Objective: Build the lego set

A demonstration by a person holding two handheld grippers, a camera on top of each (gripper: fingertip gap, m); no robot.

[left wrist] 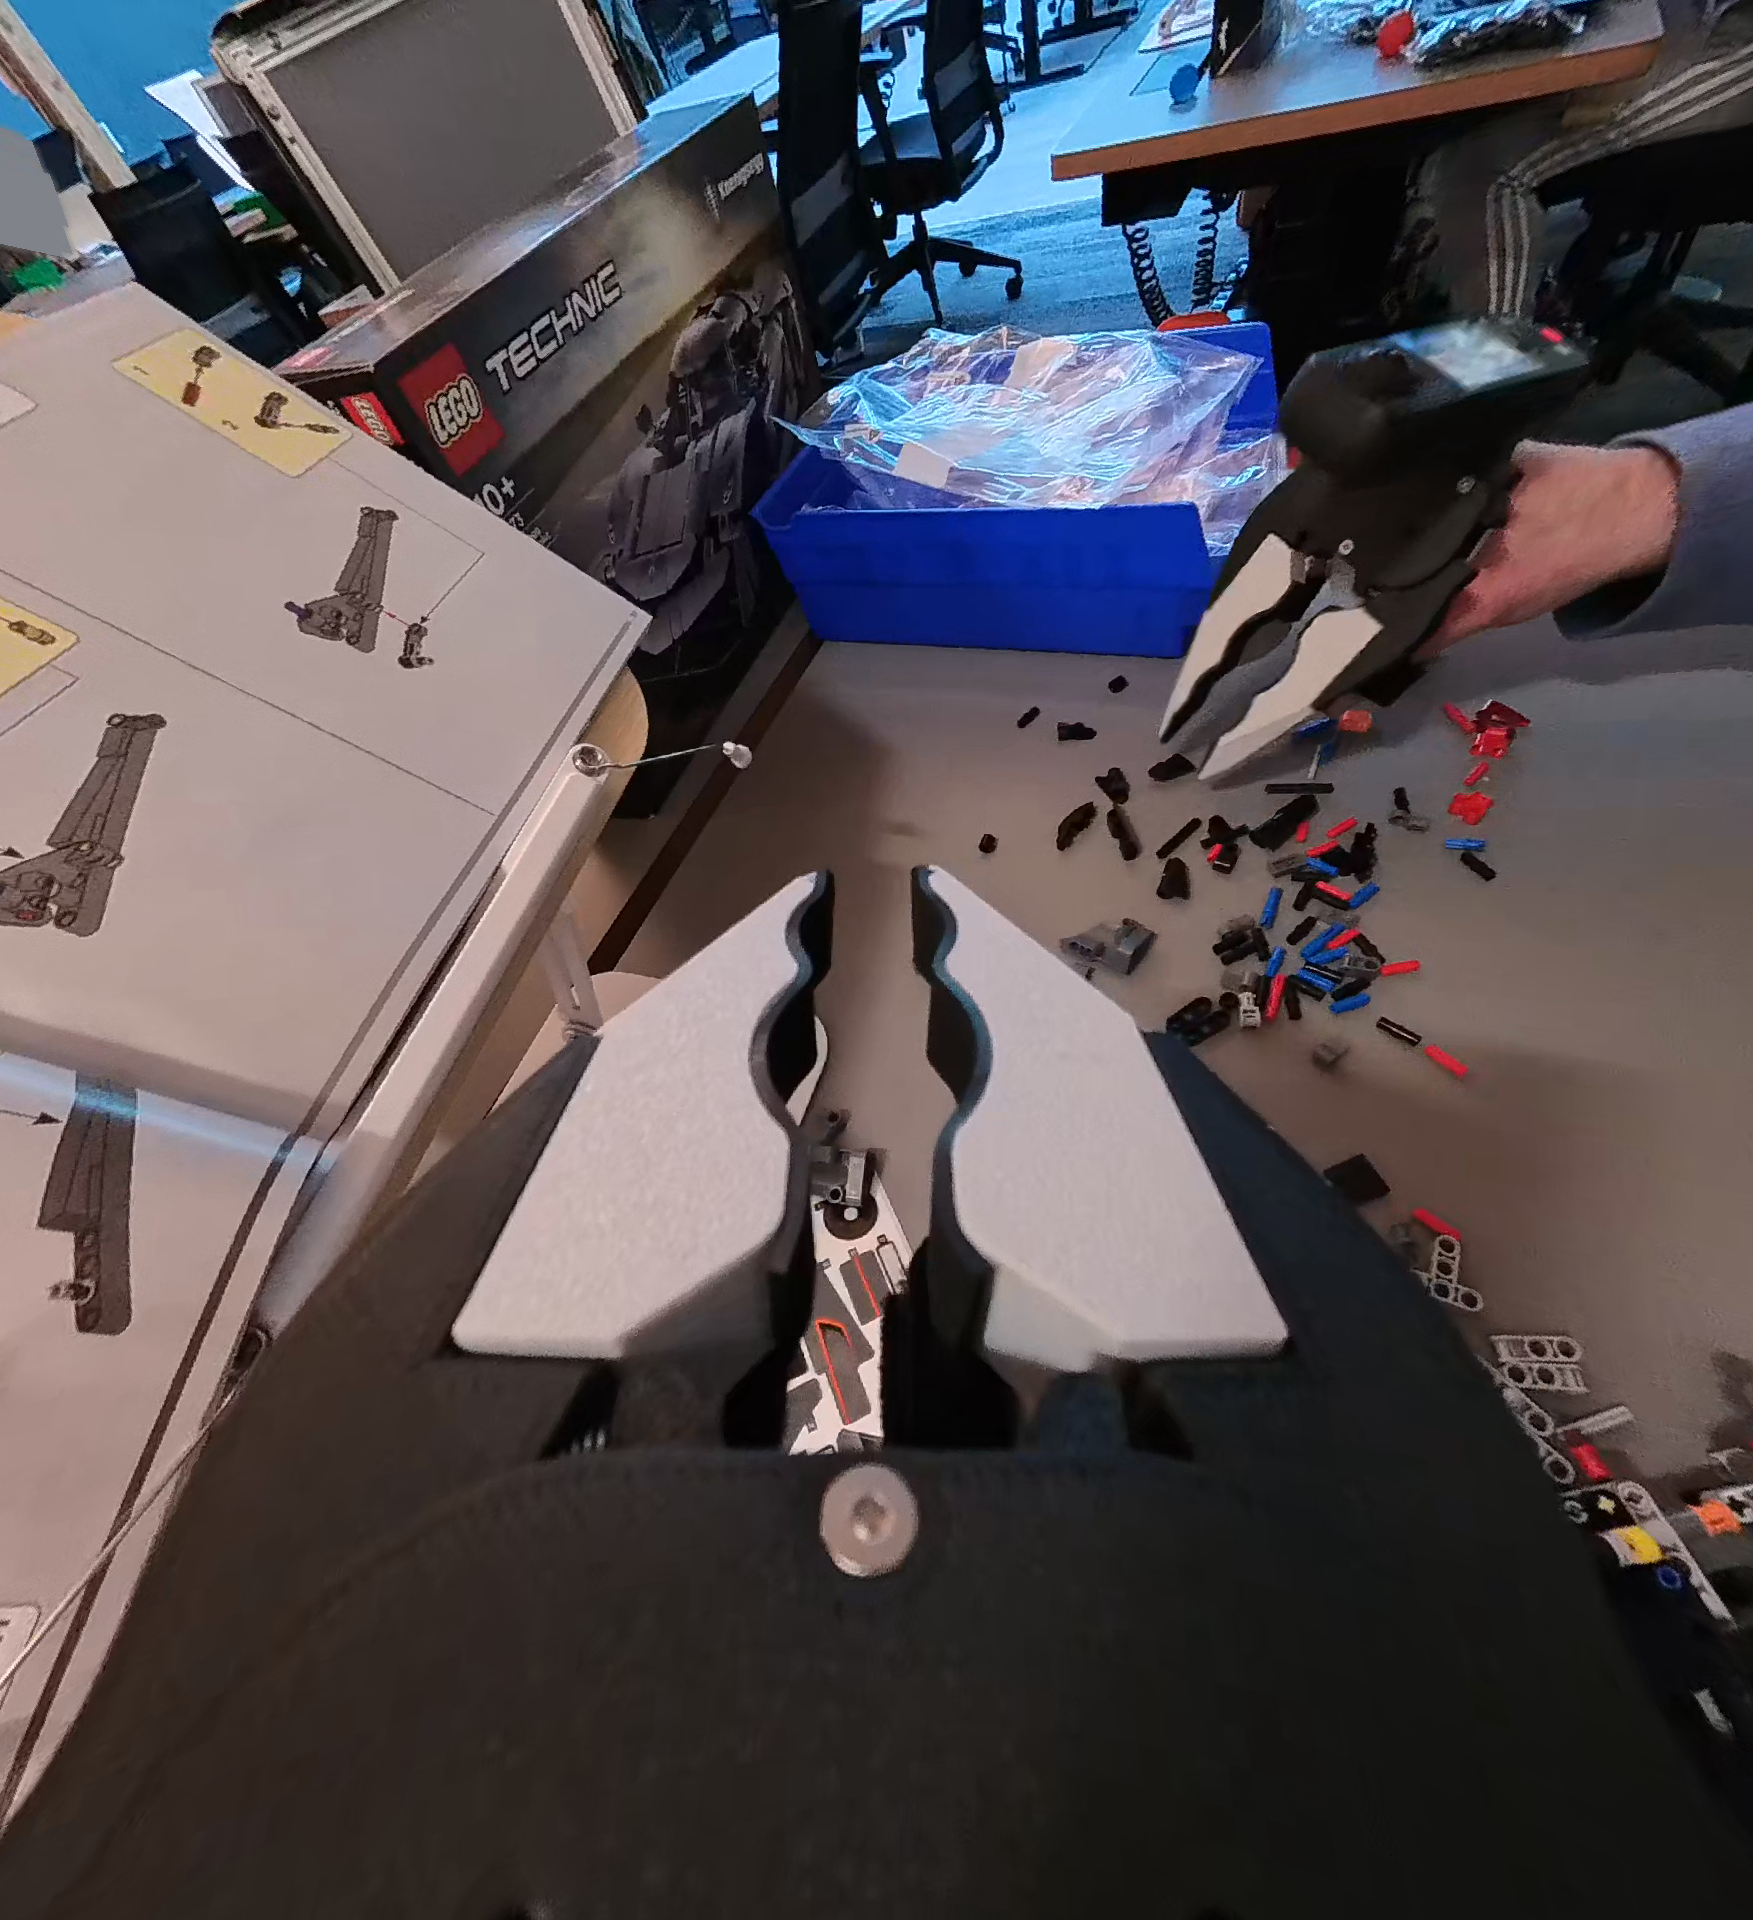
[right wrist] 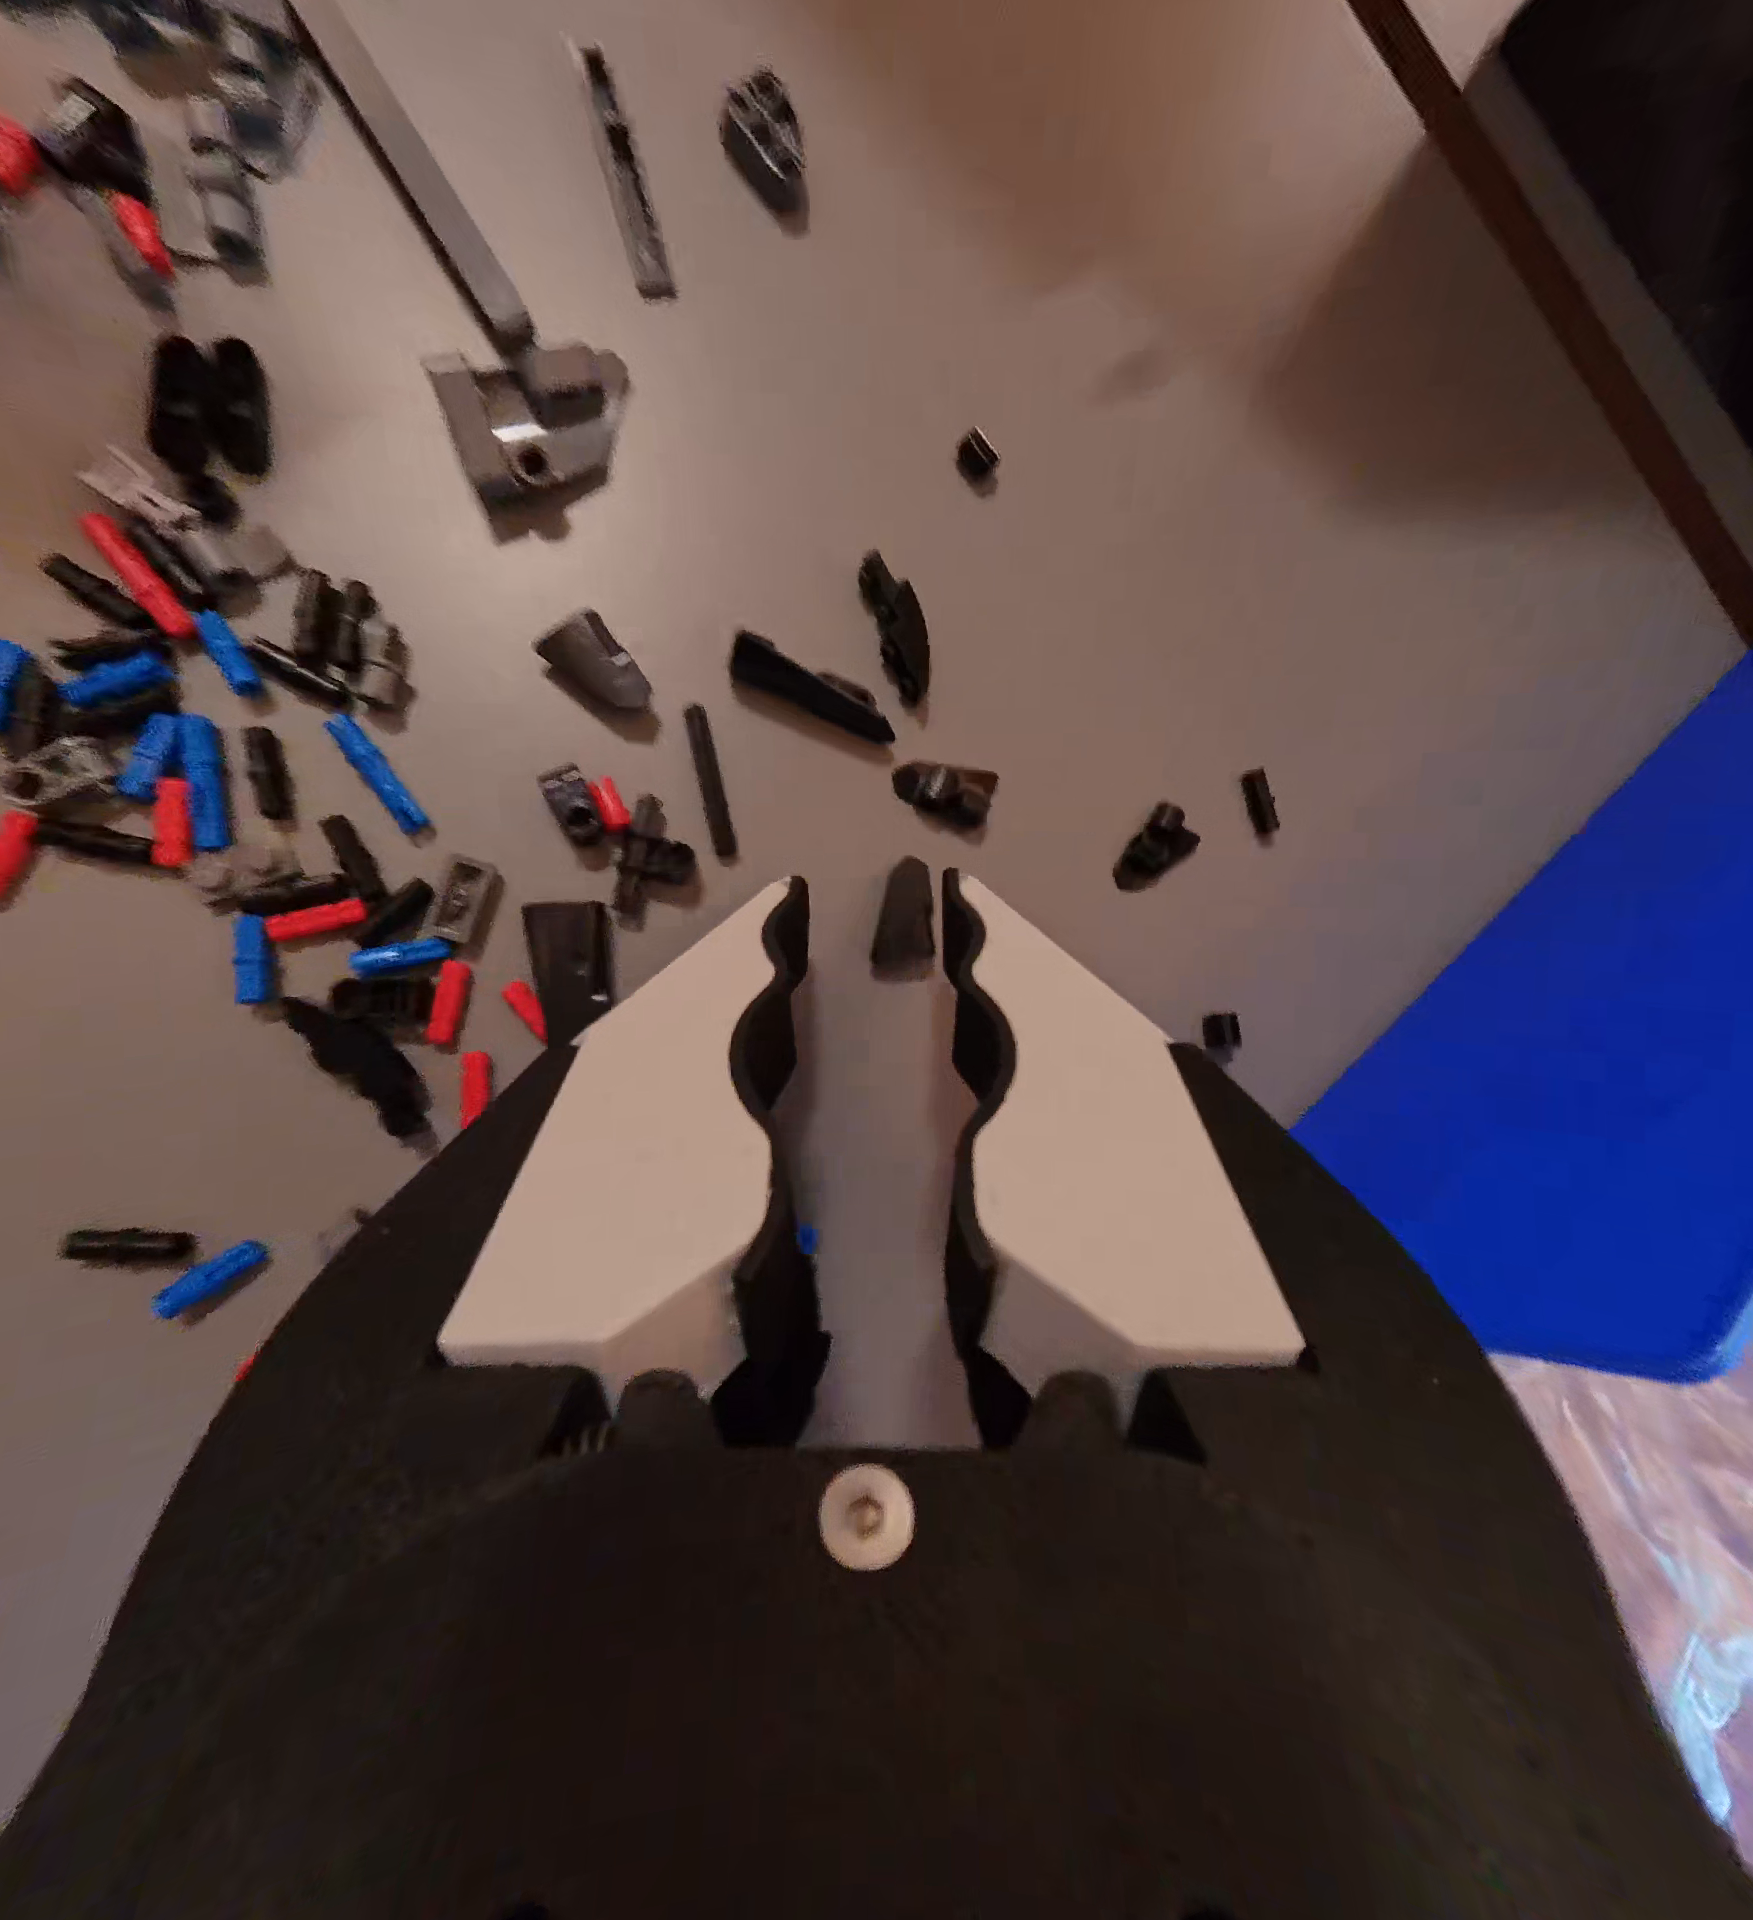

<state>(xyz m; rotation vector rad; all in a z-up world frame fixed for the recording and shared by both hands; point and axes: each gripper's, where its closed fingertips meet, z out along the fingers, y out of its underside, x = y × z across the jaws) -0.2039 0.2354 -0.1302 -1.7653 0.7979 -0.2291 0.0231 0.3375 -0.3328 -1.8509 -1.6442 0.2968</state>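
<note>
Lego pieces [right wrist: 228, 748] lay scattered on the bench [right wrist: 1163, 416]; a small black piece [right wrist: 903, 920] was bracketed, ungripped, by the parted right tongs [right wrist: 872, 883], apparently for pickup; the left tongs [left wrist: 872, 883] were held part-open above a stickered panel [left wrist: 846, 1309].

An open-plan office set up as a work area. In the left wrist view, black swivel office chairs [left wrist: 913, 135] on wheeled bases stand on grey carpet [left wrist: 1059, 239] behind the grey bench [left wrist: 903, 748]. A second wood-edged desk [left wrist: 1350, 104] sits farther back, with a coiled black cable [left wrist: 1173, 260] hanging under it. A large framed panel [left wrist: 436, 125] leans against a blue wall [left wrist: 72, 52]. On the bench, a boxed construction set [left wrist: 581, 343] stands beside a blue plastic bin [left wrist: 997, 561] holding clear bags, an open instruction booklet [left wrist: 176, 727] rests on a stand, and small loose pieces [left wrist: 1298, 904] lie scattered.
</note>
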